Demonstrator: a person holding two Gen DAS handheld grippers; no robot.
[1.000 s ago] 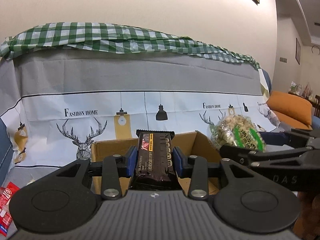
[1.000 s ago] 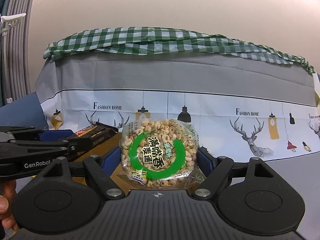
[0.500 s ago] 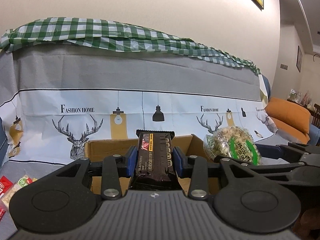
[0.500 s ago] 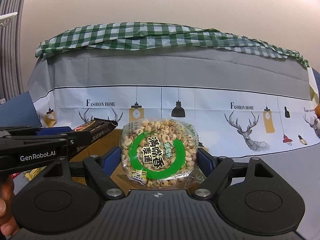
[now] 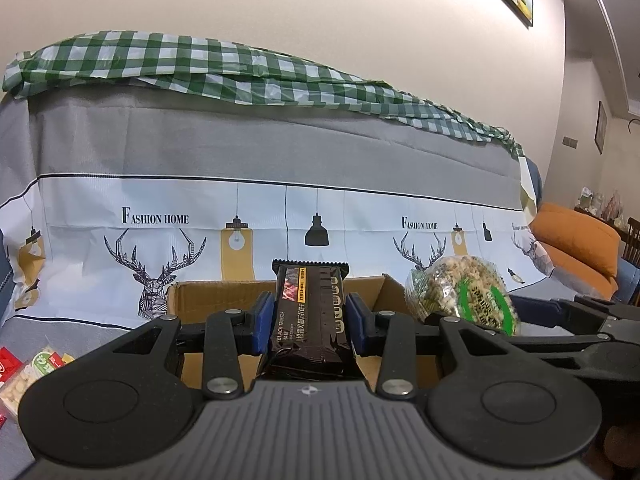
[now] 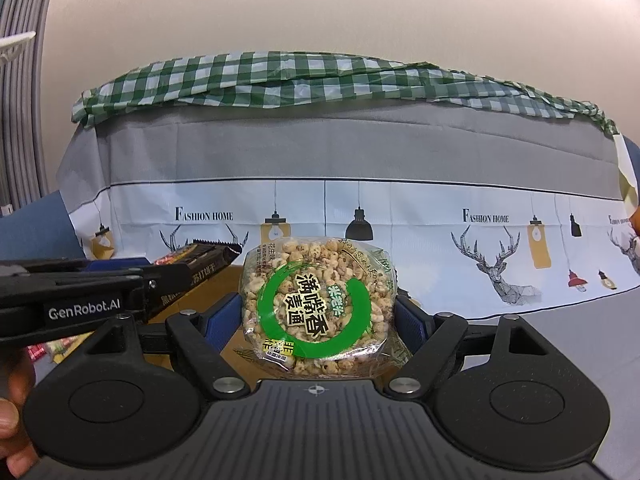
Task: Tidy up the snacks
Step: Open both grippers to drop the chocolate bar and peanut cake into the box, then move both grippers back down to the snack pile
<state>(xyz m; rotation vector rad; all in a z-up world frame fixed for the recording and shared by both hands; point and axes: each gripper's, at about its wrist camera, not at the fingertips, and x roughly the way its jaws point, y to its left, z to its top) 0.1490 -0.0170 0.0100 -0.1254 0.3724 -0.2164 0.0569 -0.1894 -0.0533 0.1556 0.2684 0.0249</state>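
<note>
My left gripper [image 5: 310,316] is shut on a dark black-truffle ham packet [image 5: 310,320], held upright over an open cardboard box [image 5: 216,294]. My right gripper [image 6: 320,316] is shut on a round puffed-grain cake packet with a green ring [image 6: 318,306], held over the same box [image 6: 234,354]. In the left wrist view the grain cake [image 5: 464,300] sits to the right with the right gripper behind it. In the right wrist view the dark packet [image 6: 200,260] and the left gripper body sit to the left.
A sofa draped in a deer-print "Fashion Home" cover [image 5: 280,216] and a green checked cloth [image 5: 200,68] stands behind the box. Several loose snack packets [image 5: 24,364] lie at the left. An orange cushion [image 5: 580,244] lies at the right.
Both grippers, still holding their packets, have shifted left along the sofa and slightly forward. More loose snacks have come into view at the left edge.
</note>
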